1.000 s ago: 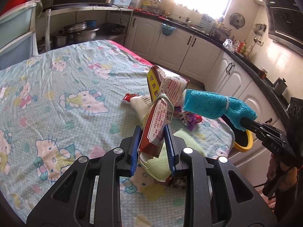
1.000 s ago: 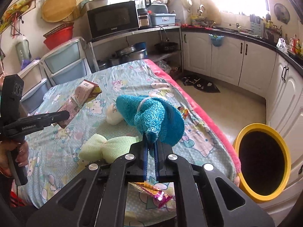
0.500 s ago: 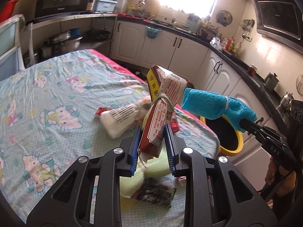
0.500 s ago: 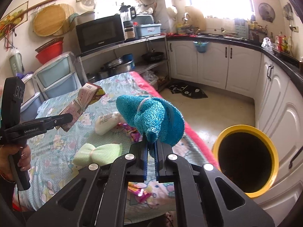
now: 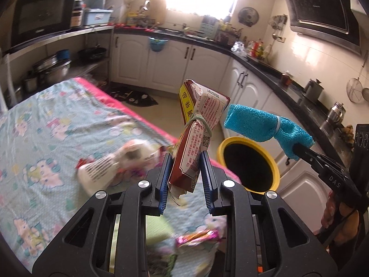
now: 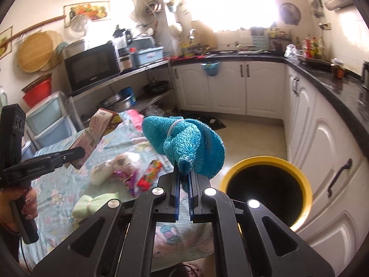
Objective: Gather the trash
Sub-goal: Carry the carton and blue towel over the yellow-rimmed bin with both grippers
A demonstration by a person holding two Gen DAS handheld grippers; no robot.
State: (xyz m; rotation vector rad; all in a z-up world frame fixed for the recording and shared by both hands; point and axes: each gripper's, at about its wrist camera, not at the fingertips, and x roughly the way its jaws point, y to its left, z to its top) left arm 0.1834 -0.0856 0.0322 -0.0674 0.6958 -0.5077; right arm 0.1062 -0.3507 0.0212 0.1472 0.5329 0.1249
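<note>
While the left wrist view is a bit blurry down by the table (image 5: pixel 41 120), you can see the left gripper (image 5: pixel 184 173) clamped on a red-brown carton (image 5: pixel 196 138) tied with string, held up off the cartoon-print cloth, with the yellow-rimmed bin (image 5: pixel 250 165) just past it and the teal cloth (image 5: pixel 260 127) hanging above that bin. From the right wrist view, the right gripper (image 6: pixel 183 191) has its jaws pinched tight on that teal cloth bundle, just left of the bin's mouth, and a white bottle (image 6: pixel 108 169), wrappers (image 6: pixel 148 177) and a pale green cloth (image 6: pixel 94 204) lie on the table.
</note>
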